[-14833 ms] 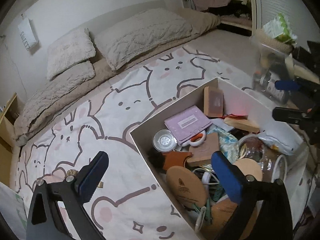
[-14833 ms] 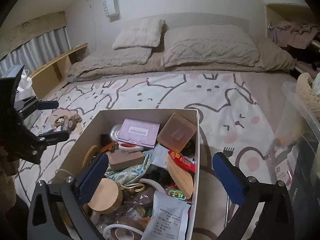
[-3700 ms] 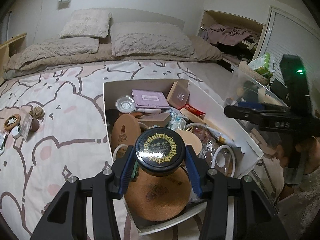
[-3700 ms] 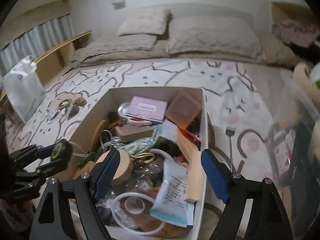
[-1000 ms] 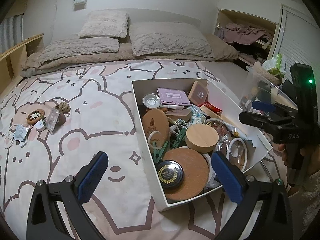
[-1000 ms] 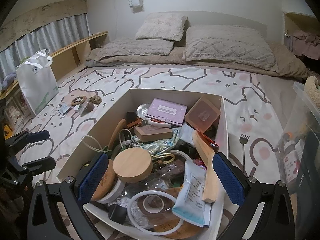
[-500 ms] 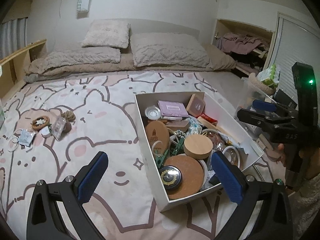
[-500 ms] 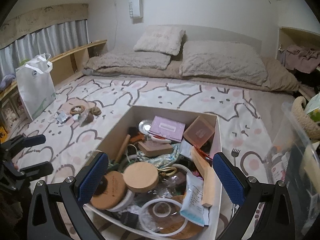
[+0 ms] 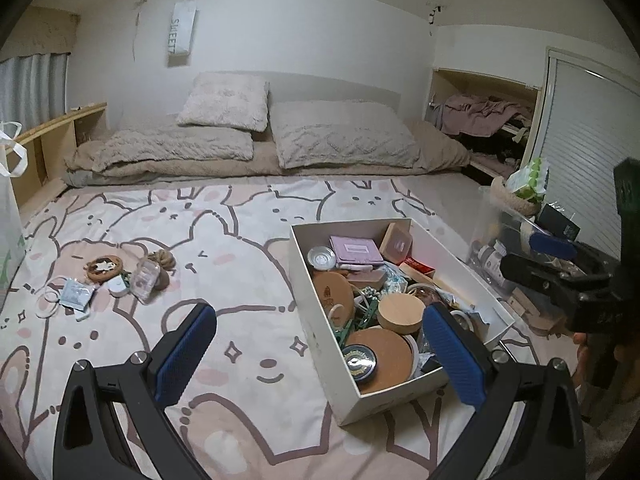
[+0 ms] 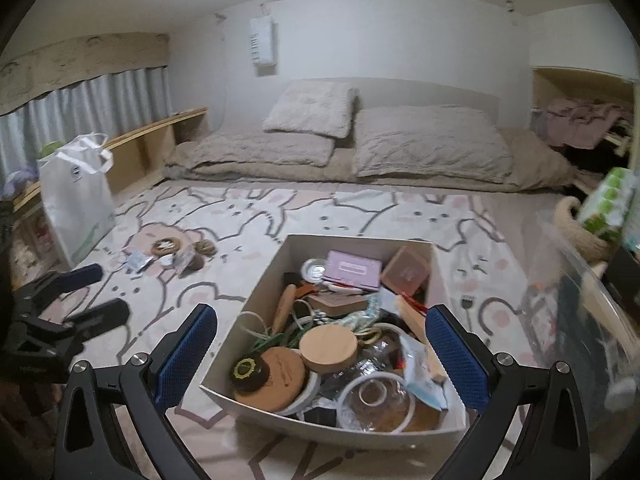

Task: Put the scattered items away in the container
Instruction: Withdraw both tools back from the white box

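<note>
Both the left gripper (image 9: pixel 320 354) and right gripper (image 10: pixel 322 350) are held agape, empty; the brimming box (image 9: pixel 310 280) risks spillage if scattered items (image 9: pixel 108 280), at ten o'clock, are dropped atop.

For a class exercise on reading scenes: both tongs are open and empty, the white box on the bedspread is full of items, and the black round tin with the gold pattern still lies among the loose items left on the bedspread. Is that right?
Not quite. The black round tin lies inside the white box, at its near end beside a cork disc, as the left wrist view shows. The loose items on the bedspread do not include it. The rest holds: the left tongs and right tongs are open and empty.
</note>
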{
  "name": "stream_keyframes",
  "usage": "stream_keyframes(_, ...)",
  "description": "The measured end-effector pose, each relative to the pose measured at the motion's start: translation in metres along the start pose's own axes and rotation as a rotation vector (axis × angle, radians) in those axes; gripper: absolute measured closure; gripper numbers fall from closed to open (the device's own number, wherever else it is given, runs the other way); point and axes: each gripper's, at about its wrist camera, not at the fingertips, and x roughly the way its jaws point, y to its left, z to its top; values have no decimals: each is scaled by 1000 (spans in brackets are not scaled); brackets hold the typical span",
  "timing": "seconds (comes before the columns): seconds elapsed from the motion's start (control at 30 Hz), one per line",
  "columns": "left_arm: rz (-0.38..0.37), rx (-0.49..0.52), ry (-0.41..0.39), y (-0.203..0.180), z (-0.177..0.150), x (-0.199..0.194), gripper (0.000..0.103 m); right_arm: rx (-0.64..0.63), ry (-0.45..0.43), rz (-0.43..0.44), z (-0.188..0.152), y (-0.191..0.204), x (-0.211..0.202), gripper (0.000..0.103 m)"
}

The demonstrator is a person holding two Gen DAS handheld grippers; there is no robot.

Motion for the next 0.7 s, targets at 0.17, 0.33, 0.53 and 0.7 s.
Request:
stream_keyframes(0.17,-1,-2,-16,8,-4,-12,0,49,-15,-28,-10,5,-12,0)
stream_keyframes(0.33,-5,9,-21,11,-8,-20,0,37,-33,-58,-17,18,-27,0)
stream_keyframes(0.53,-21,18,-27,12,-13,-30,0,39,-58,-86,-24,32,-45,0)
stream_keyframes(0.7,-31,19,-35,12,-17,-39,0,46,-70,-93,-34,40,-53,0)
